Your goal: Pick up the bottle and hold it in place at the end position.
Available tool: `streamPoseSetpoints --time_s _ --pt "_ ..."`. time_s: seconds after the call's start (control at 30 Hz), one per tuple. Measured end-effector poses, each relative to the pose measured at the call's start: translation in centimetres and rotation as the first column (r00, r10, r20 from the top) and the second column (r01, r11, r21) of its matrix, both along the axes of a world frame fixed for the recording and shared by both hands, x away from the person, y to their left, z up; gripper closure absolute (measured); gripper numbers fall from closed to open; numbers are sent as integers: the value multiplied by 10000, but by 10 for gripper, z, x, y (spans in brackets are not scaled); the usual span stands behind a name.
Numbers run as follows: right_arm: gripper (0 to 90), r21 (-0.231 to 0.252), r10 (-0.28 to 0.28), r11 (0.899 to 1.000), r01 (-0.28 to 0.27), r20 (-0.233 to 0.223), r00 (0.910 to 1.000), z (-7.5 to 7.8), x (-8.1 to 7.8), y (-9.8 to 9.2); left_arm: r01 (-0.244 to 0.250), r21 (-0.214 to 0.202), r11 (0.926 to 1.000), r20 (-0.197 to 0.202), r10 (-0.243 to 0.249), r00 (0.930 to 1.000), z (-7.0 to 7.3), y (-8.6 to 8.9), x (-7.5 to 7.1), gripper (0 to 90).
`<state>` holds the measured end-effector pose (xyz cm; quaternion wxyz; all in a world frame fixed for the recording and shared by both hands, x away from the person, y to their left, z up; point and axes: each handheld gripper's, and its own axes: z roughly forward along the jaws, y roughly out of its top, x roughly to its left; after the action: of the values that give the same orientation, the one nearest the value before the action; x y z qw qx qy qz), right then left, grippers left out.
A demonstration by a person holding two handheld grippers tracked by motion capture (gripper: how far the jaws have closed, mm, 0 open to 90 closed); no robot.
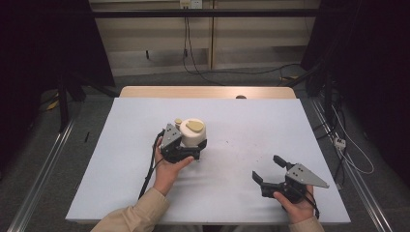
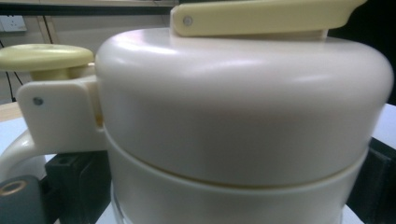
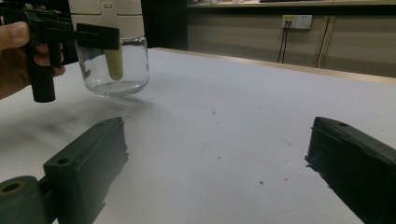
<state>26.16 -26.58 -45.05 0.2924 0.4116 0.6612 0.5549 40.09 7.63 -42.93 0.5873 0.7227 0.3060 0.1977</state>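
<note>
A glass jar (image 1: 193,135) with a cream lid (image 2: 243,107) is sitting upright on the bench (image 1: 145,193), left of centre. The lid is carrying a pale yellow flap (image 2: 261,16) on top and a yellow knob (image 2: 44,57) on a hinged arm at one side. In the right tool view a yellowish piece is hanging down inside the clear glass (image 3: 114,70).

The left tool (image 1: 186,151) is closing around the jar, its jaws pressing just below the lid on either side, so it is gripping the jar. A hand (image 1: 168,171) is holding that tool from behind.

The right tool (image 1: 269,170) is resting well apart, near the right front of the bench, with its jaws spread wide and nothing between them.

Judging by this, the left tool is steadying the jar so the right one can work the lid. To do that well, the left grip should be staying low and firm on the glass, keeping the base flat on the bench, while the right tool is approaching the flap from above, squarely, so the jar is not tipping.
</note>
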Motion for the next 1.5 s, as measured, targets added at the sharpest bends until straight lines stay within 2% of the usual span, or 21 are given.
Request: streamPoseSetpoints --time_s 0.5,0.9,1.1,1.5 --pt "41 12 -11 10000 11 26 10000 0 0 -1 -51 50 10000 65 51 10000 -1 -5 7 53" --pt "35 -56 -4 10000 4 26 10000 1 -1 0 -6 89 10000 28 6 10000 -3 -11 12 53" --pt "35 -40 -4 10000 4 49 10000 1 -1 0 -54 -51 10000 -94 54 9999 -6 -12 14 53" --pt "35 -26 2 10000 -2 74 10000 1 -1 -1 26 36 10000 -81 -25 10000 -5 -19 19 53"
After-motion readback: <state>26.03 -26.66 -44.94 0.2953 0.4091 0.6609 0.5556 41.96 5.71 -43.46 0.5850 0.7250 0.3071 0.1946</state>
